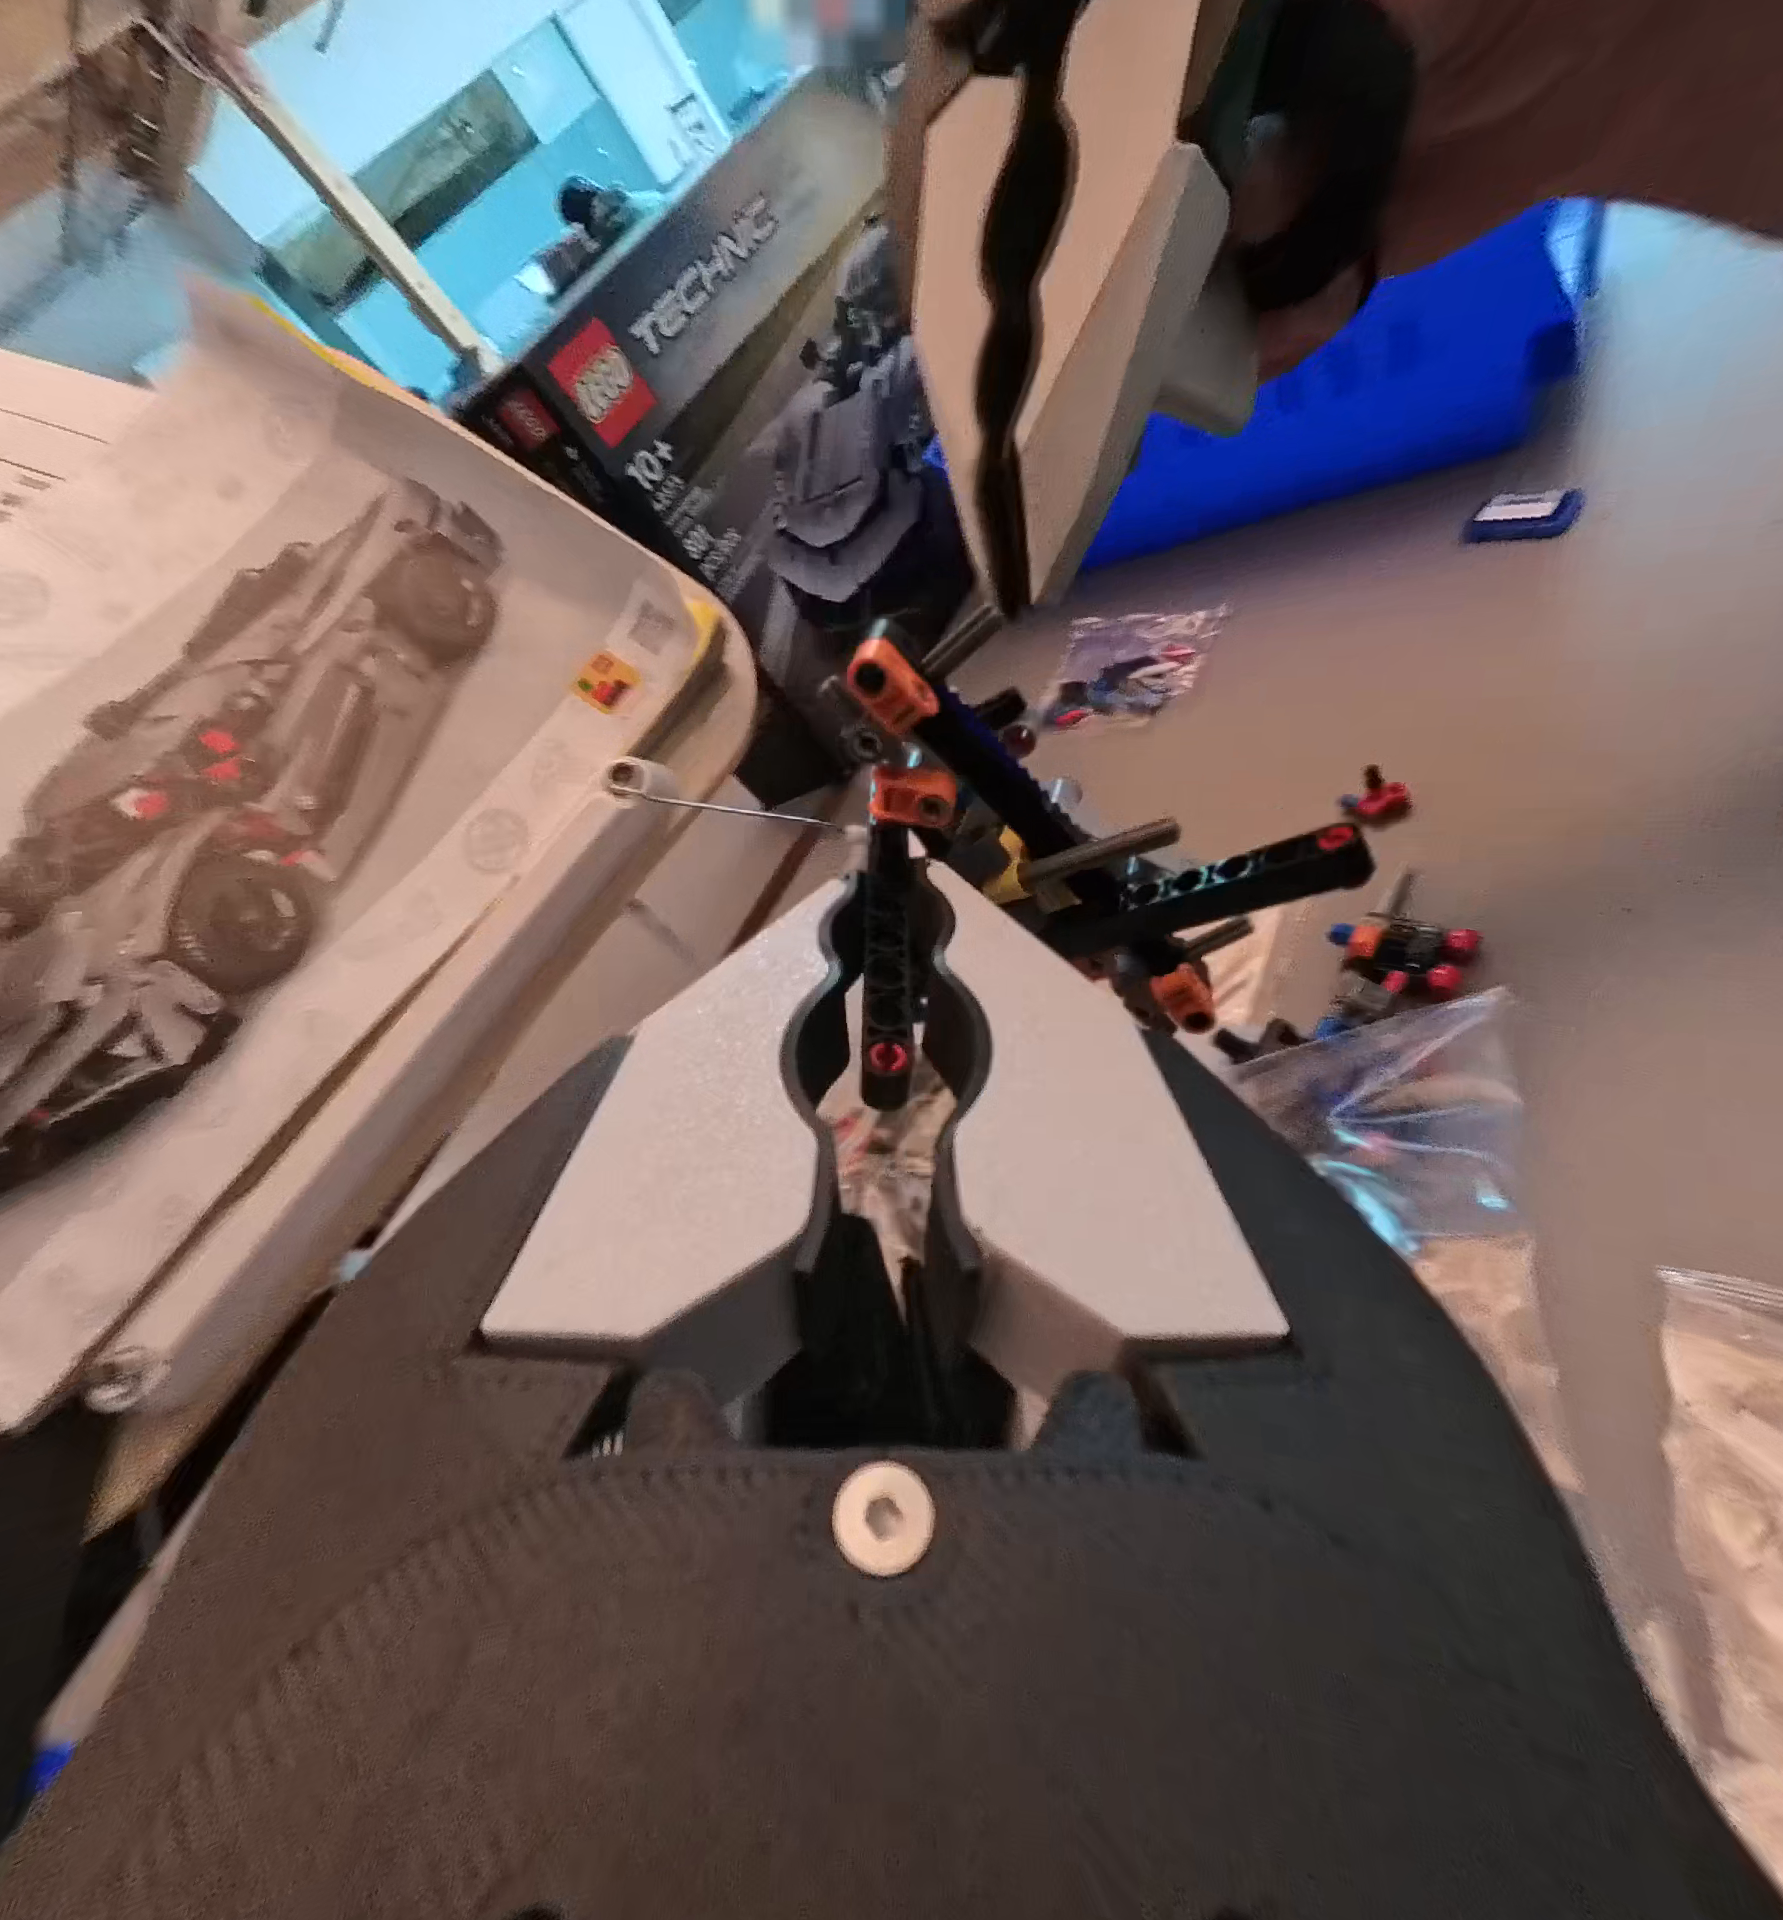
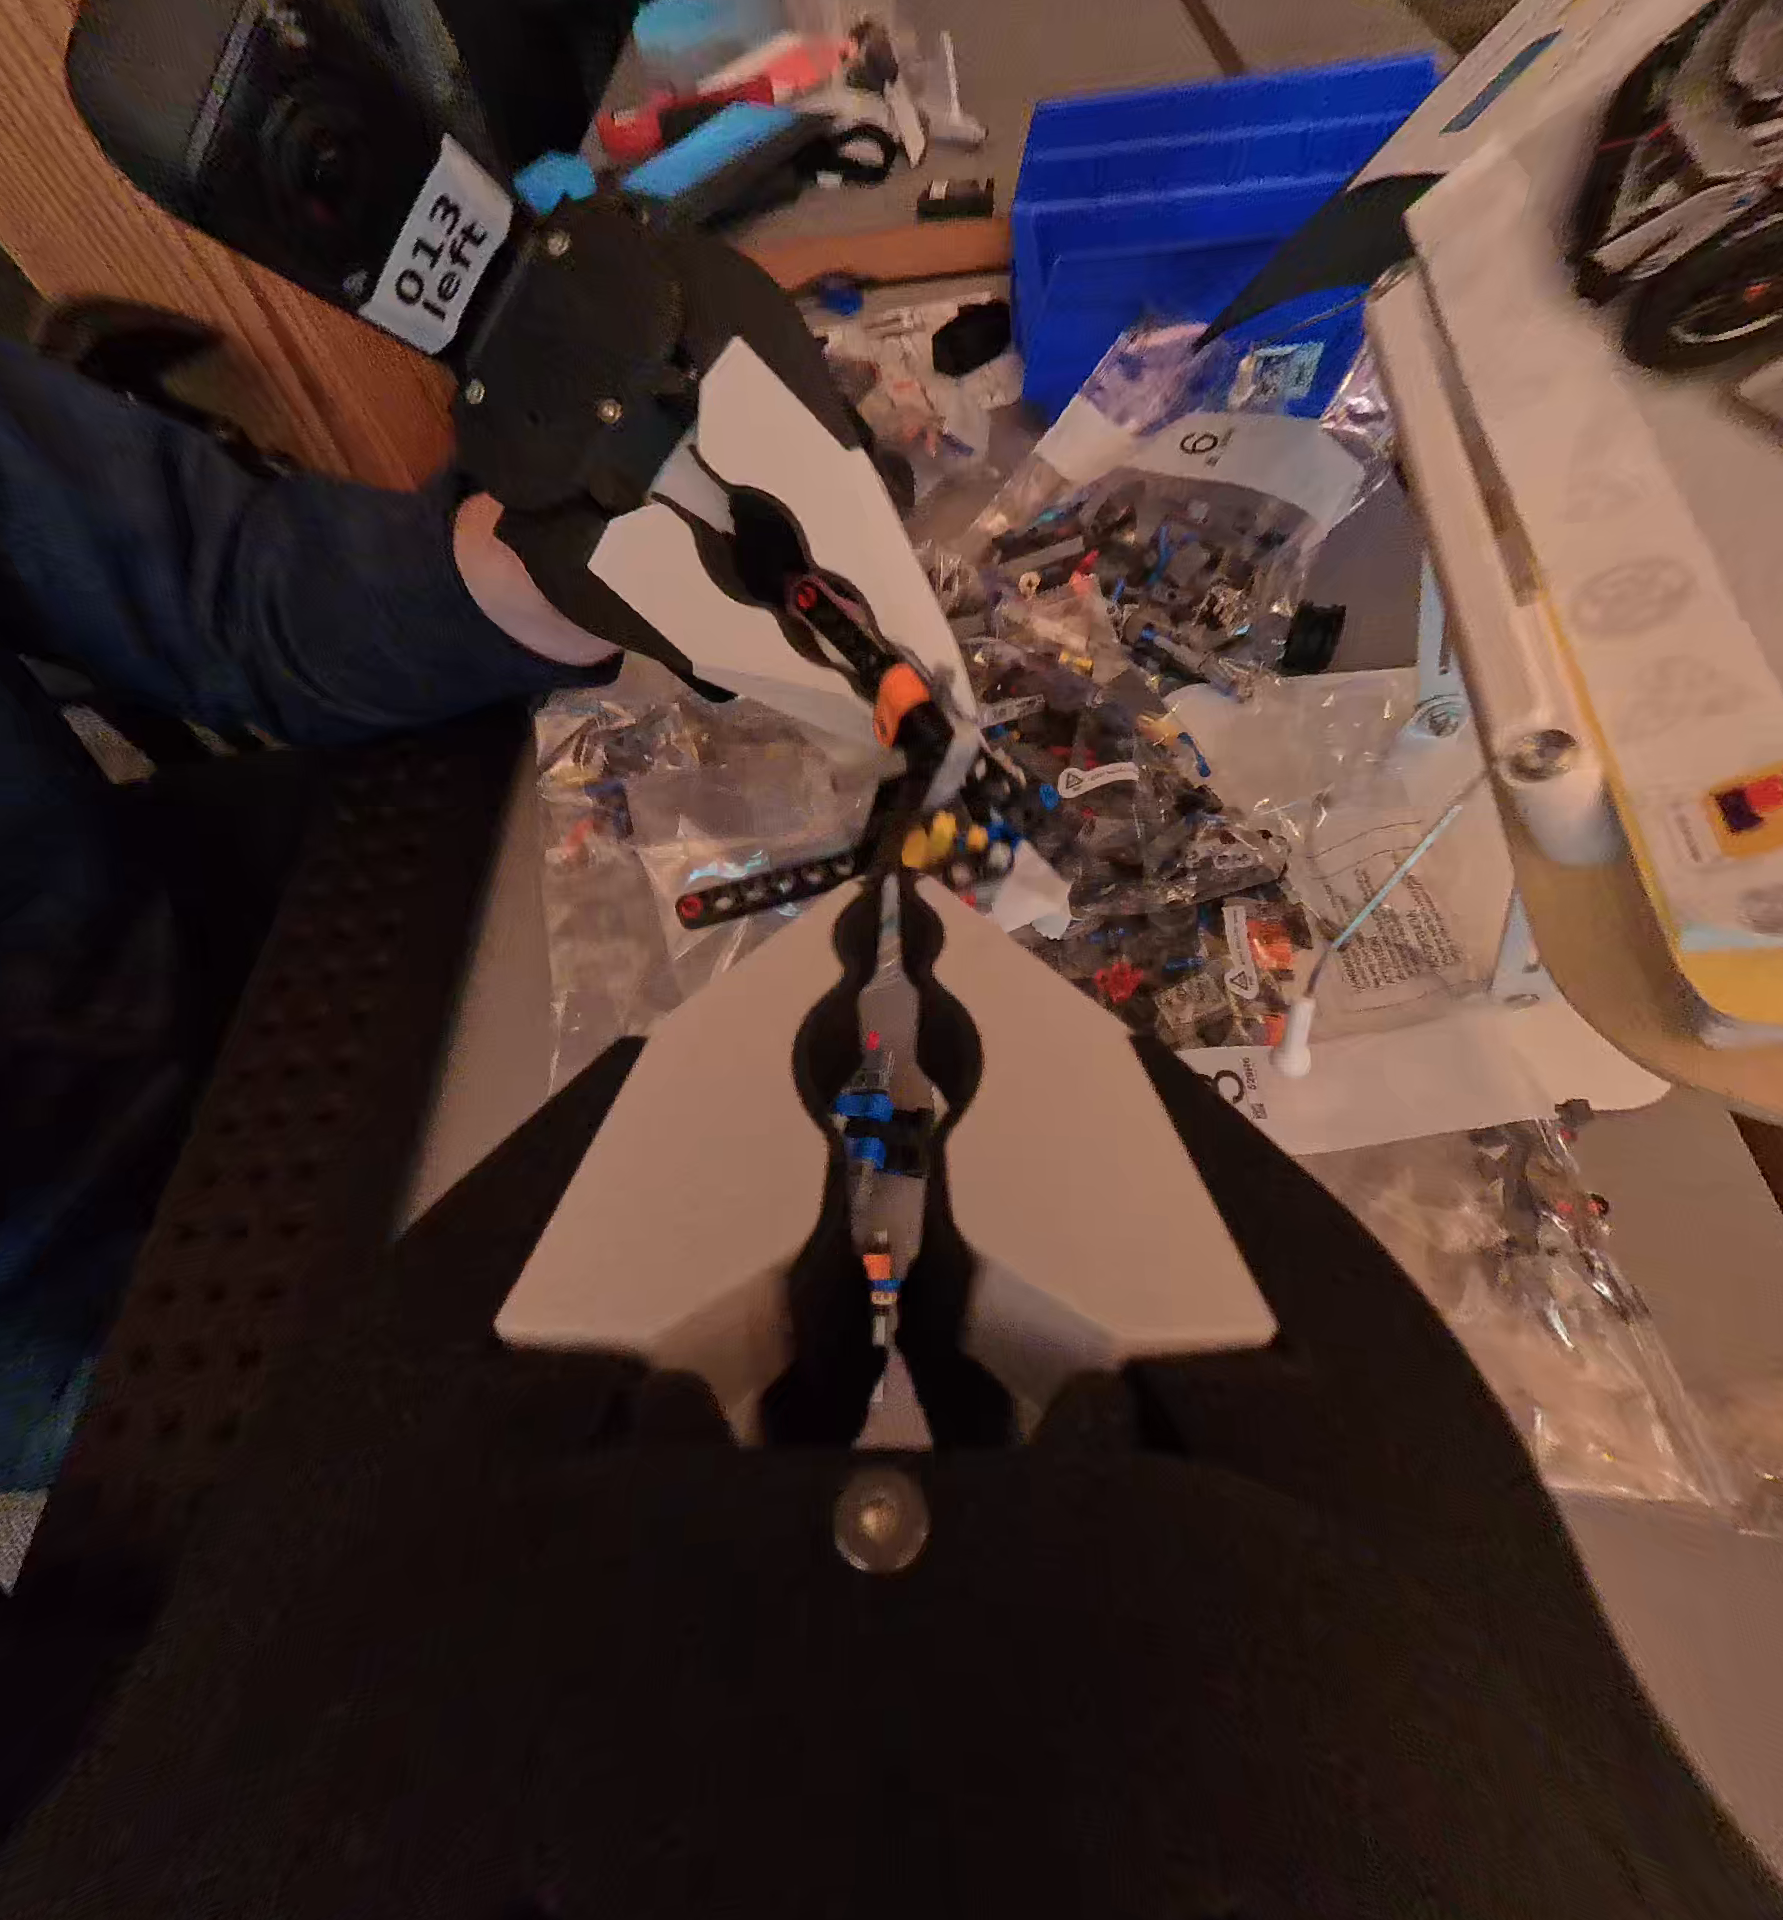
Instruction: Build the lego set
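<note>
Left wrist view only: grey table with the dark set box standing at its far side, instruction booklet propped on a stand at the left edge, small sub-build with red and blue pins lying loose toward the right. Right wrist view only: heap of clear parts bags across the table middle, plus a person's dark sleeve behind the left tool. Blue bin shows in both. Lego assembly is held in the air above the table, between the two tools: black beams crossed at angles, orange connectors, grey axles, a yellow piece near the centre. Left claw is pinching one black beam of it, a red pin visible at the beam's near end. Right claw is pressed nearly together; tips meet the assembly's black part, grip looks likely but blur hides contact.
</note>
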Demonstrator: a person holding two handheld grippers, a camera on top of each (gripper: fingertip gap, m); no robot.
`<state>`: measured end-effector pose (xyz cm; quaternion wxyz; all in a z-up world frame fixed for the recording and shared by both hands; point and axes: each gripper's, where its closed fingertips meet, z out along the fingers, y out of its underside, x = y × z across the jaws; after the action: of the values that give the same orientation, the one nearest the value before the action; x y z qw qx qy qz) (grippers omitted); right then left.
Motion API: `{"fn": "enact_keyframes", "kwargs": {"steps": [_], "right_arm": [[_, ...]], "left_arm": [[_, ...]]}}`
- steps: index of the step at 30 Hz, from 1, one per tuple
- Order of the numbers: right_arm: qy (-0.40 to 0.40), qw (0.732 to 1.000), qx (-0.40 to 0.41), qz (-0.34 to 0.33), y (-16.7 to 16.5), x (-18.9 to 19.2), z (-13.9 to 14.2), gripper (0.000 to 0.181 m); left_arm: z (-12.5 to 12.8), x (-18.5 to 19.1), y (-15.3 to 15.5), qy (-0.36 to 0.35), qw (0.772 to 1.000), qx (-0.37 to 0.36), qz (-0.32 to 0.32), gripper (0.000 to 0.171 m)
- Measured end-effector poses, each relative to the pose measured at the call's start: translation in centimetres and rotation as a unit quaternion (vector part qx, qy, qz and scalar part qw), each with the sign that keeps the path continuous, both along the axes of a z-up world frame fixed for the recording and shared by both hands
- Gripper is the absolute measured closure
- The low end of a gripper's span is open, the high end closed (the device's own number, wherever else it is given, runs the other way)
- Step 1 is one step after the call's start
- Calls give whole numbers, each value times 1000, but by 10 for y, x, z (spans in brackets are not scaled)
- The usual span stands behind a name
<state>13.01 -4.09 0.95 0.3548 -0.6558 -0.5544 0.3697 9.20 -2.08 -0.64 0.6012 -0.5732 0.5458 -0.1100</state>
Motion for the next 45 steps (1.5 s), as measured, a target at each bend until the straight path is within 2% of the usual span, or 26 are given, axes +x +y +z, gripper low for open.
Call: {"fn": "enact_keyframes", "kwargs": {"steps": [4,8,11,18,26,27,30,36,39,43,45], "right_arm": [[-65,998,2,-18,9,-9,-27,165],[-47,999,-11,-18,11,-18,-25,155],[-52,998,-4,-29,15,-22,-27,158],[-28,992,-103,-62,22,-31,-27,159],[-58,992,-103,-53,20,-29,-43,159],[-75,990,-109,-51,18,-30,-48,158],[-84,993,-69,-47,21,-34,-51,160],[-33,995,-89,-10,14,-33,-42,163],[-15,997,-69,12,8,-32,-35,164],[-38,999,-31,19,5,-32,-37,165],[-39,999,-11,24,3,-33,-35,165]], "left_arm": [[-12,5,3,6,1000,-17,-3,165],[-11,4,4,-4,1000,-24,-1,165],[-12,3,6,6,1000,-12,11,165],[-10,0,11,6,999,6,32,165],[-6,7,5,-4,1000,21,17,164],[-4,9,0,-10,1000,15,1,164],[-5,7,0,-8,1000,9,-8,164],[-4,2,-6,-50,994,-72,-66,160],[-7,-2,-5,-61,988,-114,-82,155],[-12,-1,-12,-70,978,-163,-113,151],[-14,0,-17,-70,972,-183,-130,144]]}}
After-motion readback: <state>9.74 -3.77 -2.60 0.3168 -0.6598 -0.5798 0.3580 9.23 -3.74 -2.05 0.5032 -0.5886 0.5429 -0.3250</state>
